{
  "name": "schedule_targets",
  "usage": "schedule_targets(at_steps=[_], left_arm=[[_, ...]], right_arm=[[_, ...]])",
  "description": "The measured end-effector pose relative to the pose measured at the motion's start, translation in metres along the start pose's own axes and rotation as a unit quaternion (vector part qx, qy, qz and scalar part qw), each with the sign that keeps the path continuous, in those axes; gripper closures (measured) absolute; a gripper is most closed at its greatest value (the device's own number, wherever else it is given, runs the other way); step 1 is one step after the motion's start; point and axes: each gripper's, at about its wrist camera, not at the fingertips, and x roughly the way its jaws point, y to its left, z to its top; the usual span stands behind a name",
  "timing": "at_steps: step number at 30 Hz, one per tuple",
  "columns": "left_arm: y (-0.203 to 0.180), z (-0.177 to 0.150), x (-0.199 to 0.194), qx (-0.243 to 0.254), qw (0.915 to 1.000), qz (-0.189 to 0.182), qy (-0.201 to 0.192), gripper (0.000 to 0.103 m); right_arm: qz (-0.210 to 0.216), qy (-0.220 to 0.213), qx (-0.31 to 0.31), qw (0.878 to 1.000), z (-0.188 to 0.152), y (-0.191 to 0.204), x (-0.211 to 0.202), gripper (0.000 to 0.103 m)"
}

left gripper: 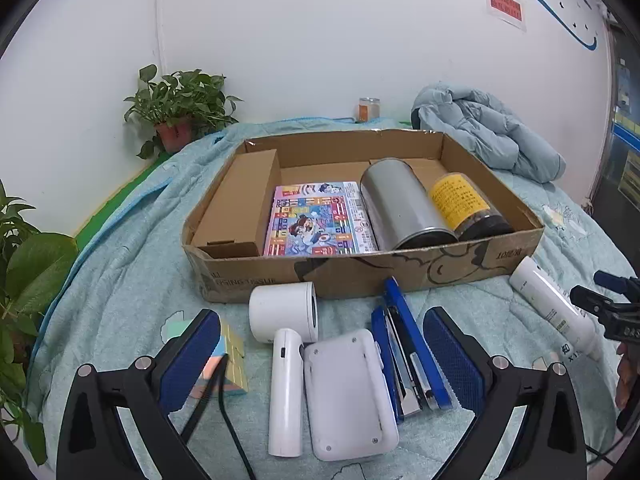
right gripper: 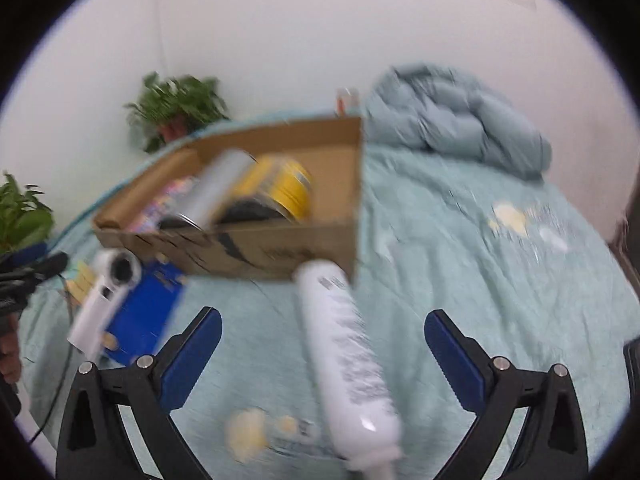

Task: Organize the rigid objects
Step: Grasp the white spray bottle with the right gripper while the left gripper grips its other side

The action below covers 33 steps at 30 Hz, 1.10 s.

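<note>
A cardboard box (left gripper: 460, 264) on the bed holds a small brown carton (left gripper: 240, 200), a colourful booklet (left gripper: 316, 220), a silver can (left gripper: 400, 204) and a yellow-label jar (left gripper: 464, 204). In front of it lie a white handheld fan (left gripper: 286, 344), a white flat device (left gripper: 348, 392), a blue stapler (left gripper: 408, 352) and pastel sticky notes (left gripper: 230, 356). My left gripper (left gripper: 320, 356) is open above them, empty. A white bottle (right gripper: 348, 356) lies between the fingers of my open right gripper (right gripper: 323, 350), untouched; it also shows in the left wrist view (left gripper: 556, 312). The right wrist view is blurred.
The bed has a light teal quilt (right gripper: 480, 280). A folded blue duvet (left gripper: 488, 132) lies at the back right. Potted plants (left gripper: 180, 108) stand at the back left and left edge. A small jar (left gripper: 368, 109) stands by the wall.
</note>
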Motion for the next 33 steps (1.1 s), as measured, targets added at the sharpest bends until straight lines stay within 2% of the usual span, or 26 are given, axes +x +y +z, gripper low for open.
schedule_targets(at_steps=[1,3,5,7,9,14,17,19,20,23,25,28,30,33], left_arm=[[0.001,0.000,0.000,0.001,1.0000,-0.001,0.002,0.001],[0.000,0.000,0.000,0.001,1.0000,-0.007,0.003,0.001],[-0.002,0.000,-0.001,0.002,0.9999,-0.012,0.004,0.001],[-0.004,0.000,-0.004,0.004,0.9999,-0.016,0.004,0.001],[-0.005,-0.001,-0.006,0.004,0.9996,-0.026,0.007,0.001],[-0.006,-0.004,-0.015,-0.008,0.9961,-0.084,0.027,0.001],[-0.012,-0.011,-0.020,-0.013,0.9864,-0.155,0.054,0.001],[-0.020,-0.017,-0.024,-0.020,0.9711,-0.224,0.080,0.001],[-0.025,-0.021,-0.024,-0.024,0.9599,-0.262,0.095,0.001],[-0.036,-0.028,-0.023,-0.034,0.9368,-0.325,0.124,0.001],[-0.043,-0.033,-0.019,-0.038,0.9235,-0.354,0.143,0.001],[-0.048,-0.036,-0.012,-0.048,0.9163,-0.366,0.155,0.001],[-0.048,-0.038,-0.003,-0.064,0.9112,-0.370,0.170,0.002],[-0.046,-0.043,0.008,-0.078,0.9050,-0.375,0.185,0.006]], right_arm=[[-0.001,0.018,0.014,1.000,-0.002,-0.010,0.007,0.004],[0.015,0.046,0.037,0.998,-0.008,-0.021,0.015,0.017],[0.034,0.070,0.048,0.996,-0.014,-0.024,0.023,0.050],[0.041,0.087,0.038,0.995,-0.018,-0.016,0.028,0.056],[0.025,0.079,0.020,0.996,-0.021,-0.007,0.024,0.057],[0.029,0.095,0.020,0.995,-0.032,0.006,-0.001,0.059],[0.035,0.097,0.009,0.995,-0.042,0.017,-0.024,0.060],[0.049,0.109,-0.017,0.993,-0.051,0.035,-0.031,0.061],[0.071,0.116,-0.026,0.990,-0.055,0.044,-0.032,0.058],[0.121,0.109,-0.044,0.986,-0.063,0.063,-0.043,0.058],[0.134,0.104,-0.018,0.985,-0.060,0.058,-0.045,0.058],[0.148,0.124,0.035,0.981,-0.057,0.043,-0.035,0.057],[0.146,0.145,0.031,0.978,-0.058,0.049,-0.025,0.057],[0.177,0.174,0.037,0.968,-0.064,0.063,-0.012,0.054]])
